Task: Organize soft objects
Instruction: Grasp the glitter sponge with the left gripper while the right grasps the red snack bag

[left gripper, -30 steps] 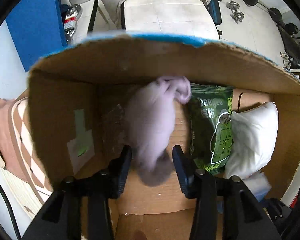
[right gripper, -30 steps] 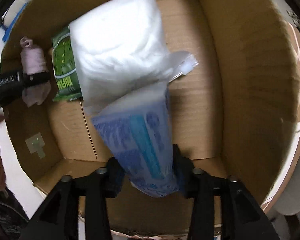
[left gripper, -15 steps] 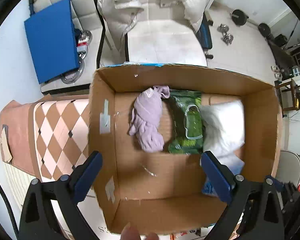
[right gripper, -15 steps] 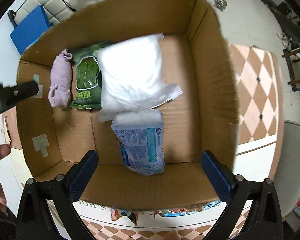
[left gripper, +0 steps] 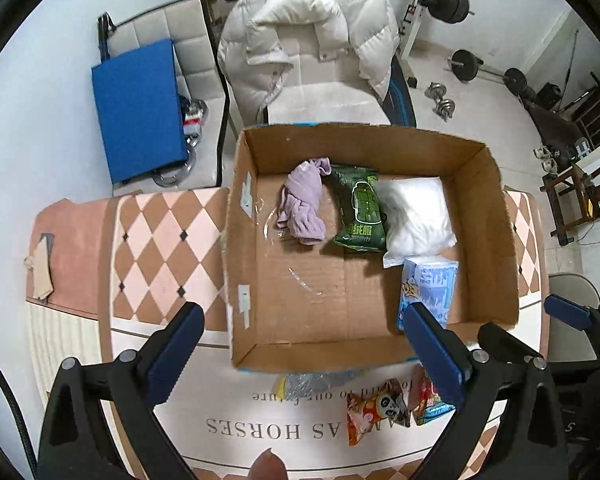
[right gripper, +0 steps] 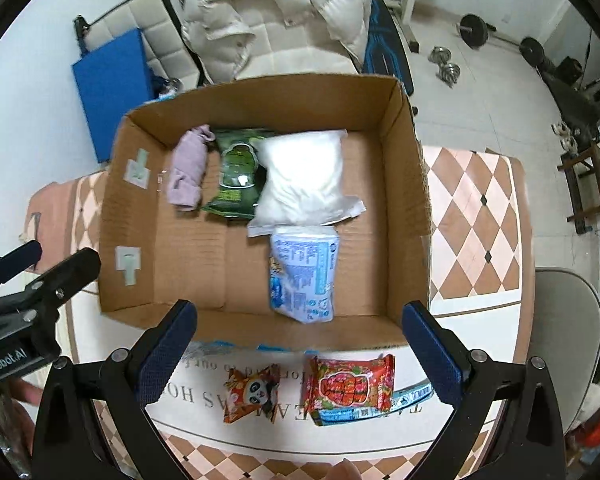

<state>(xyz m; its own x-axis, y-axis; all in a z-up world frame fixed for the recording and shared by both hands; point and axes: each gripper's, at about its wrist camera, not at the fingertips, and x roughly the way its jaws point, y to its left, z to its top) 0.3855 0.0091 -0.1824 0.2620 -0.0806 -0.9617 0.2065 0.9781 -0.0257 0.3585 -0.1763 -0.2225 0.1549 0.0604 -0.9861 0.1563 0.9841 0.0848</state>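
Observation:
An open cardboard box [left gripper: 488, 216] [right gripper: 404, 184] stands on the table. Inside lie a lilac cloth [left gripper: 304, 204] [right gripper: 190, 168], a green wipes pack [left gripper: 362, 212] [right gripper: 238, 172], a white soft bag [left gripper: 416, 216] [right gripper: 304, 176] and a blue tissue pack [left gripper: 428, 284] [right gripper: 302, 276]. My left gripper [left gripper: 306, 356] is open and empty, above the box's near edge. My right gripper [right gripper: 300, 356] is open and empty, above the table in front of the box.
Two orange snack packets [right gripper: 252, 394] [right gripper: 348, 386] and a blue packet lie on the table in front of the box; they also show in the left wrist view [left gripper: 376, 404]. The tablecloth [left gripper: 156, 240] is checkered. A chair with a white jacket [left gripper: 312, 48] stands behind the table.
Both grippers let go of their items, the lilac cloth and the blue tissue pack, opened wide and pulled up and back out of the box.

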